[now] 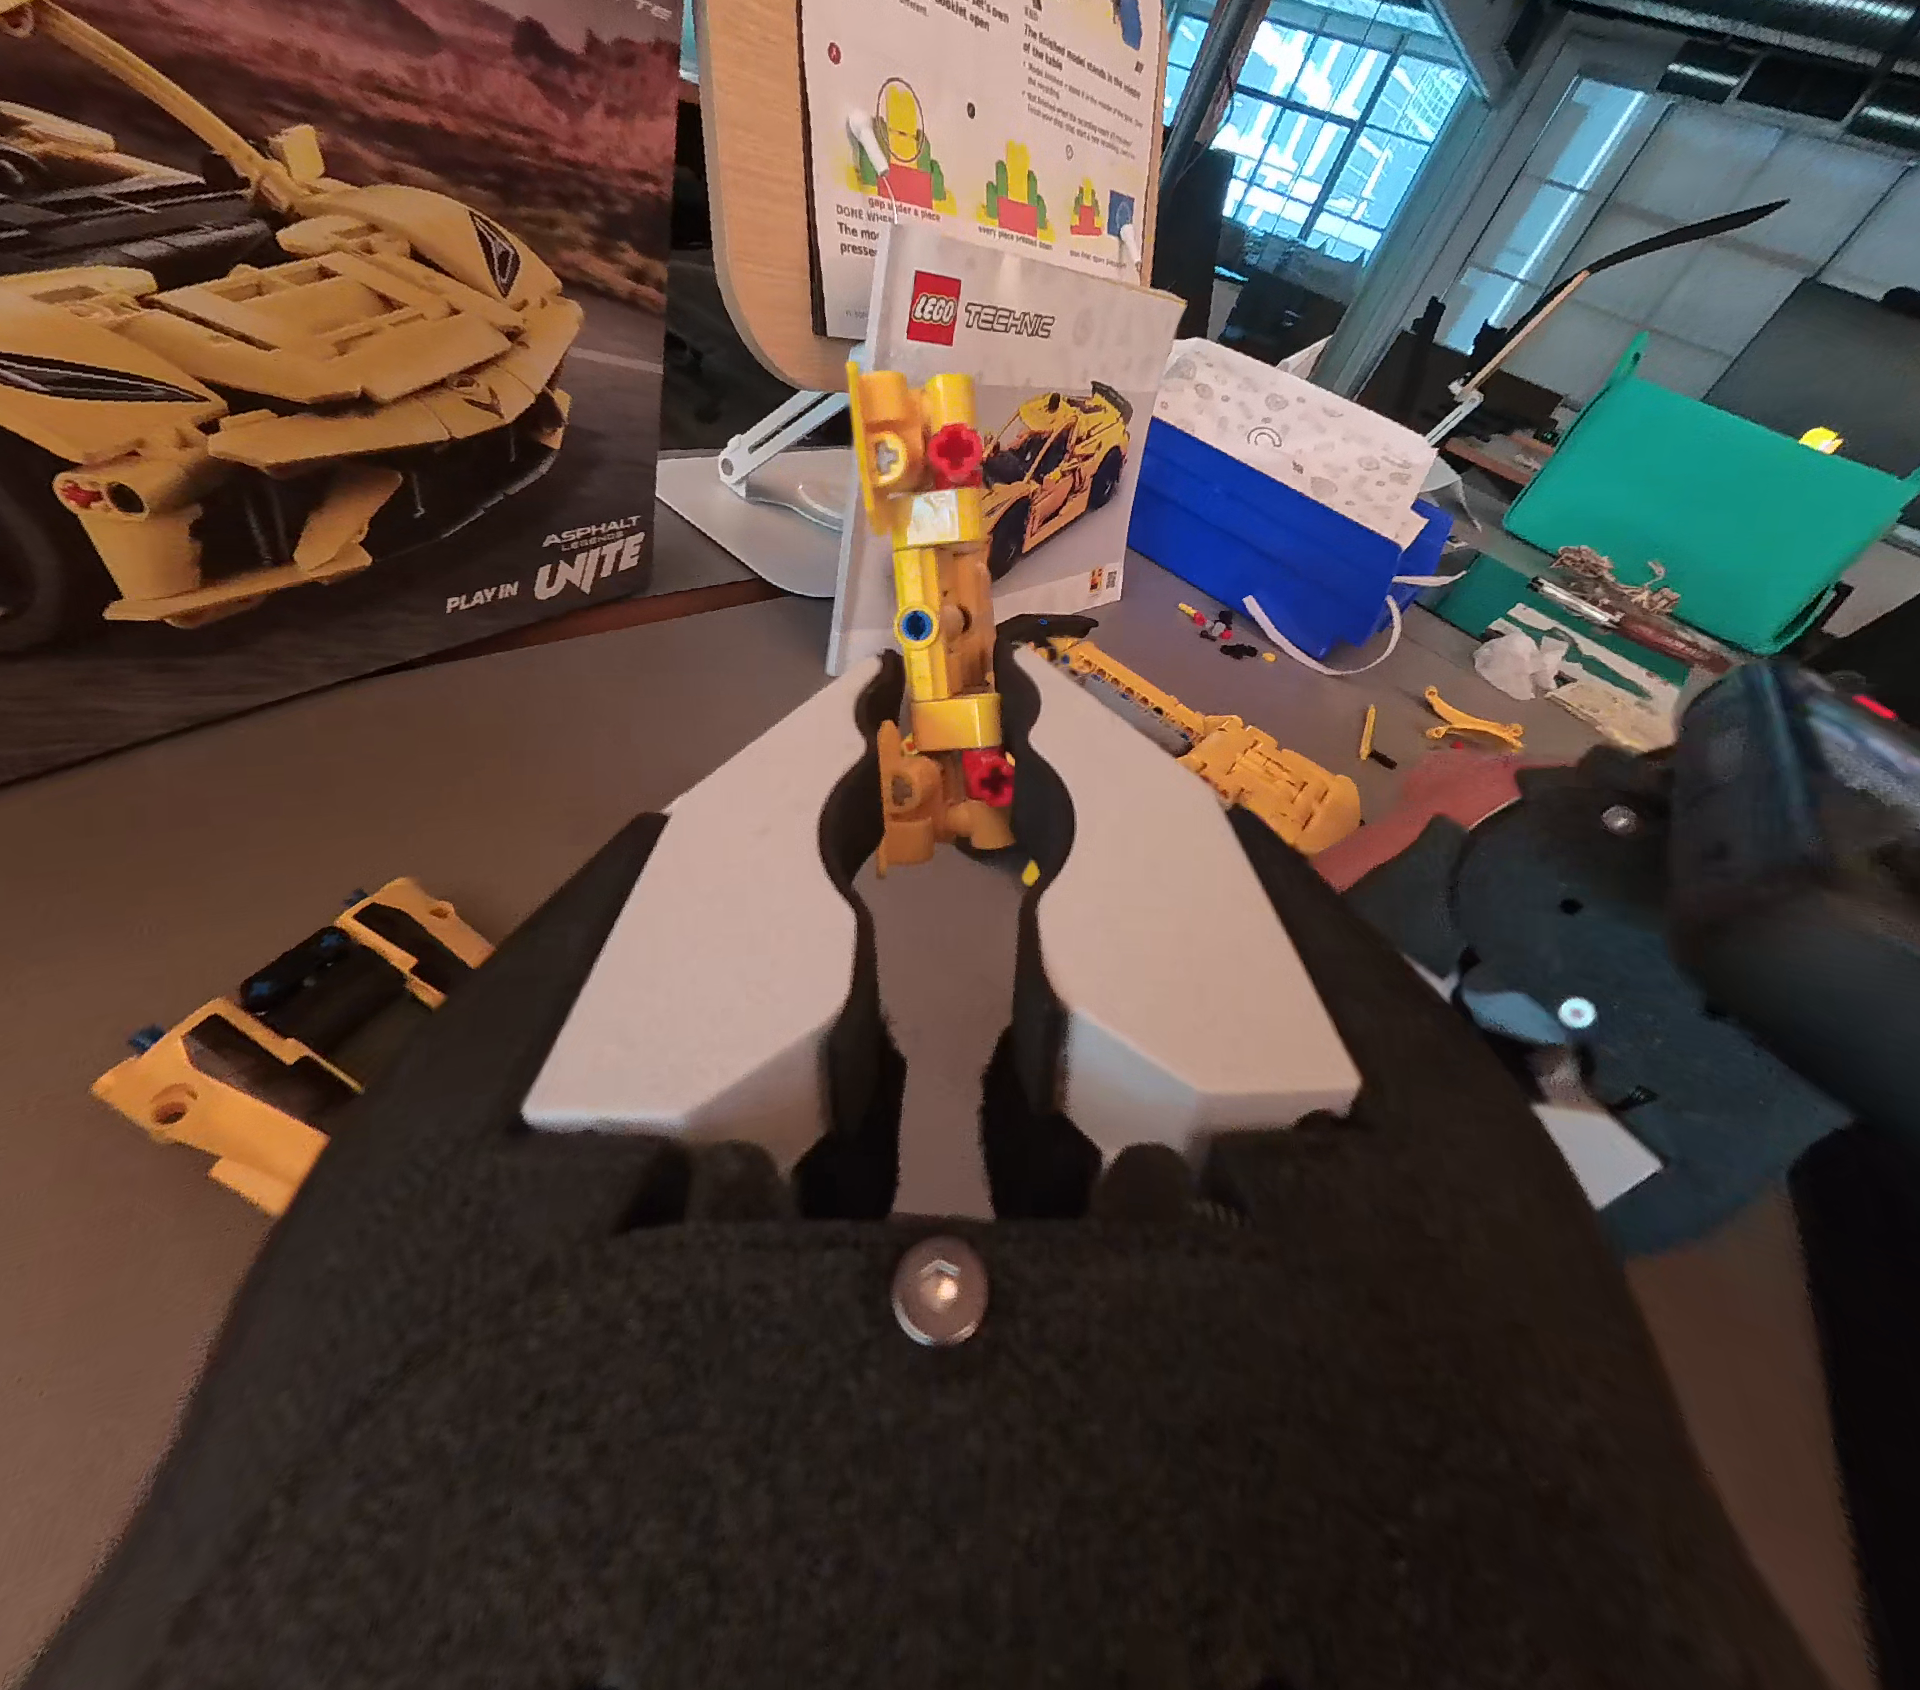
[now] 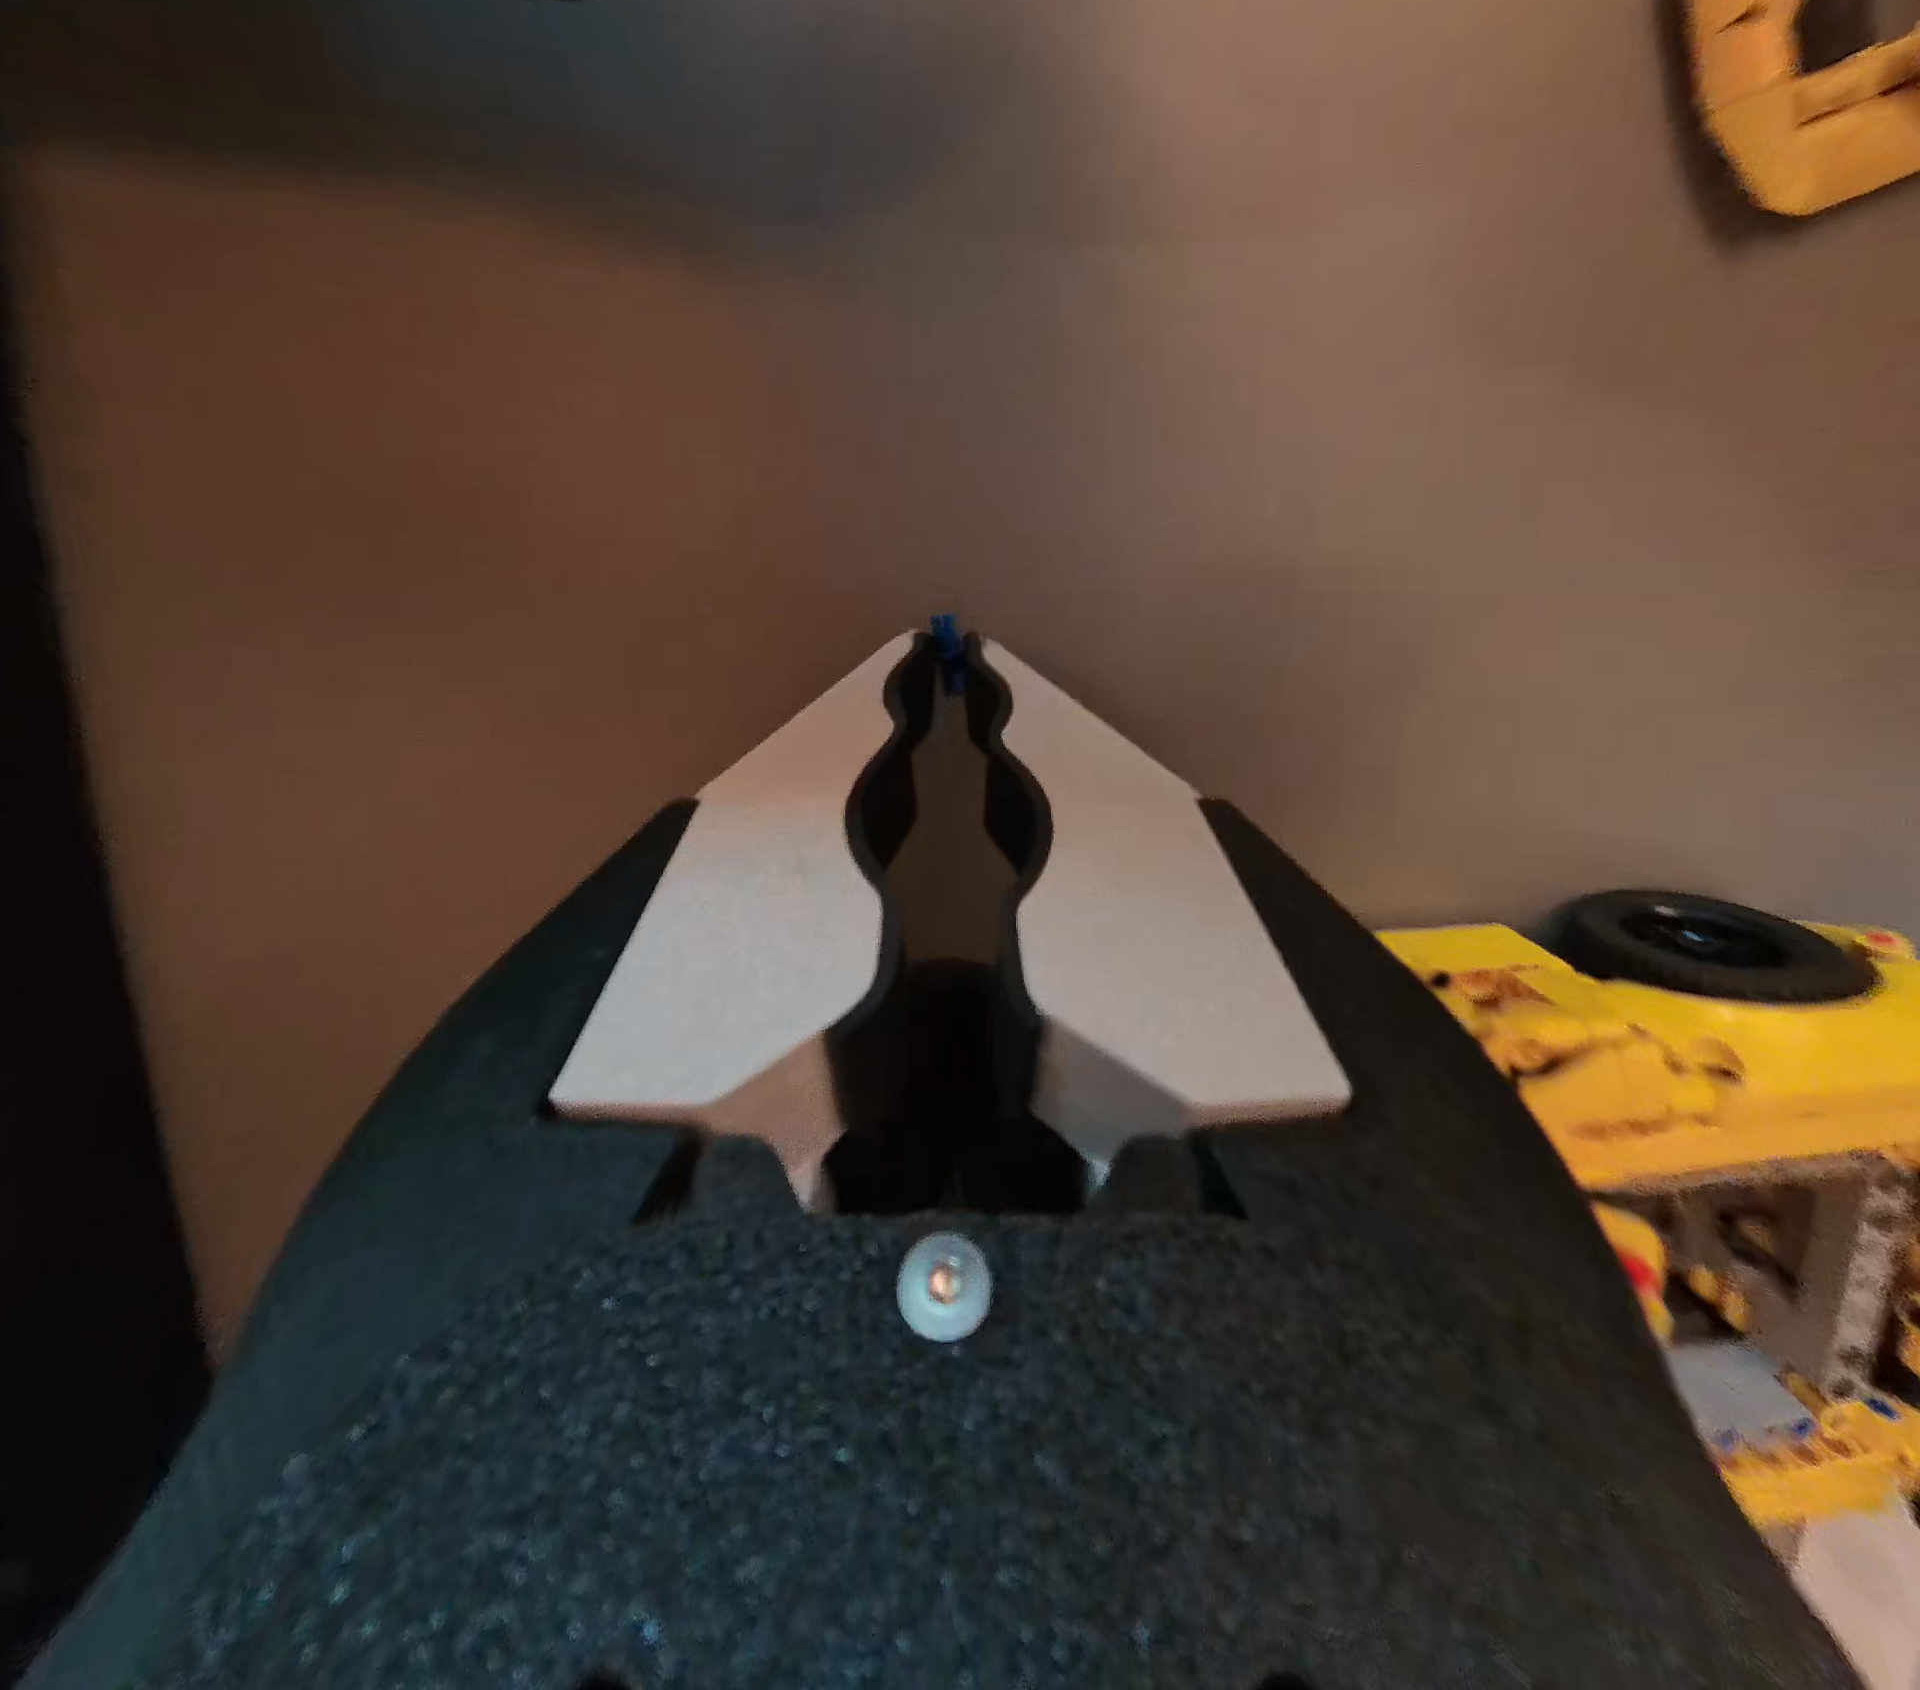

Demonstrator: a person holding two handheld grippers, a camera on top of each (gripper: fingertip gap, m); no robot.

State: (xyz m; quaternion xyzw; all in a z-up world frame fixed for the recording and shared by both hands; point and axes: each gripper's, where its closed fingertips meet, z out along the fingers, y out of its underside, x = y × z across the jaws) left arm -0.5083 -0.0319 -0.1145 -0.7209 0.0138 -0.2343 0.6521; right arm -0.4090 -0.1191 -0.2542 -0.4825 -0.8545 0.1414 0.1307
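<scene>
The left gripper point(image 1: 948, 674) was clamped on a yellow assembly point(image 1: 940, 601) standing upright, long axis out past its tips, while the right gripper point(image 2: 948, 653), off to its right, pinched a tiny blue pin point(image 2: 948, 641) at its nearly closed tips above the table point(image 2: 520, 393).

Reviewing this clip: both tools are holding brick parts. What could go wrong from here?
1. The right tool pinches a tiny blue pin at its very tips; a slight slackening could drop it onto the table.
2. The left tool grips the tall yellow assembly only near its lower part, so pushing on the top might tilt it or pop pieces apart.
3. The right wrist view is blurred, so lining the pin up with a hole may be hard.
</scene>
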